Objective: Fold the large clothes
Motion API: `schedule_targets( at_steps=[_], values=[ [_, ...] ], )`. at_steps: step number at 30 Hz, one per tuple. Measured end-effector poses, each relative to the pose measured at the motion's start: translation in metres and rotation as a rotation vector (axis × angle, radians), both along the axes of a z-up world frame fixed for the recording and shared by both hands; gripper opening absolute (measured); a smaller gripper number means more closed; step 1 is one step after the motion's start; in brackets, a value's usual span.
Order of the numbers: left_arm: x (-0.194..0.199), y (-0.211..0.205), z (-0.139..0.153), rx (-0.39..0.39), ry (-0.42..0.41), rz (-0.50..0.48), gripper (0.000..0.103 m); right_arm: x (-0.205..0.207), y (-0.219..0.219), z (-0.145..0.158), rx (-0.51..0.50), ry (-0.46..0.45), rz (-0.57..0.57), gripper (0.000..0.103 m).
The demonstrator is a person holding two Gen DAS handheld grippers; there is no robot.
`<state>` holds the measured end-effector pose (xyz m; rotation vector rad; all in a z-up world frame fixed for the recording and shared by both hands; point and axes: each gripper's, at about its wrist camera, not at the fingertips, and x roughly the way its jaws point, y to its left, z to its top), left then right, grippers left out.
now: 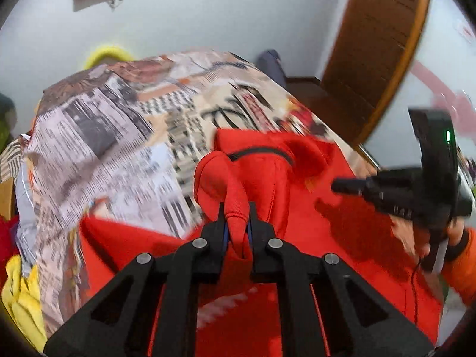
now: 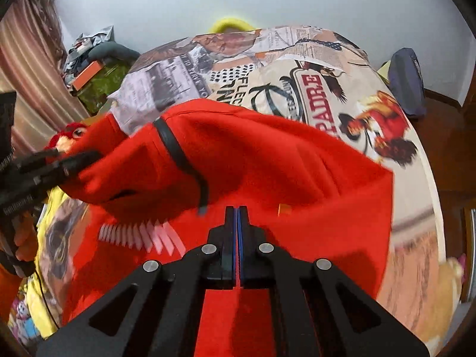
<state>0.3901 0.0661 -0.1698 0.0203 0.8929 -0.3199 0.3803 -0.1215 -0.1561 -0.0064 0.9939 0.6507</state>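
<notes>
A large red sweatshirt (image 2: pixel 267 154) with a black stripe and a white print lies on a bed with a newspaper-print cover (image 2: pixel 297 59). My left gripper (image 1: pixel 237 211) is shut on a bunched fold of the red sweatshirt (image 1: pixel 238 184) and lifts it above the bed. It also shows at the left of the right wrist view (image 2: pixel 74 157), gripping the raised red cloth. My right gripper (image 2: pixel 237 209) is shut with nothing visible between its fingers, just above the red cloth. It shows in the left wrist view (image 1: pixel 339 185) at the right, over the sweatshirt.
The printed bed cover (image 1: pixel 119 136) fills the left half. Yellow clothes (image 1: pixel 20 297) and a red plush toy (image 2: pixel 68 132) lie at the bed's left edge. A wooden door (image 1: pixel 377 44) stands at right. A dark blue bag (image 2: pixel 407 80) sits by the far wall.
</notes>
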Motion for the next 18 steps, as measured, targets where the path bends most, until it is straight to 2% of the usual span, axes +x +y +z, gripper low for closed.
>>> schedule_targets(
  at_steps=[4,7,9,11,13,16,18],
  values=[
    [-0.048,-0.014,-0.024,0.032,0.045,-0.038,0.009,-0.036,-0.013,0.004,-0.009,0.003,-0.013,0.001],
    [-0.075,-0.016,-0.050,0.027,0.115,-0.029,0.009,-0.060,-0.021,0.003,-0.035,0.004,-0.026,0.001],
    [-0.089,-0.013,-0.067,0.037,0.163,0.003,0.012,-0.071,-0.023,-0.001,-0.036,0.029,-0.028,0.001],
    [-0.099,-0.007,-0.075,0.018,0.203,0.048,0.024,-0.083,-0.026,-0.006,-0.051,0.044,-0.037,0.001],
    [-0.105,-0.003,-0.072,-0.021,0.219,0.062,0.036,-0.093,-0.029,-0.008,-0.061,0.049,-0.042,0.001],
    [-0.113,0.000,-0.055,-0.011,0.198,0.084,0.040,-0.104,-0.034,-0.010,-0.071,0.071,-0.053,0.002],
    [-0.113,0.005,-0.041,-0.014,0.179,0.111,0.046,-0.106,-0.036,-0.006,-0.071,0.075,-0.058,0.002]
  ],
)
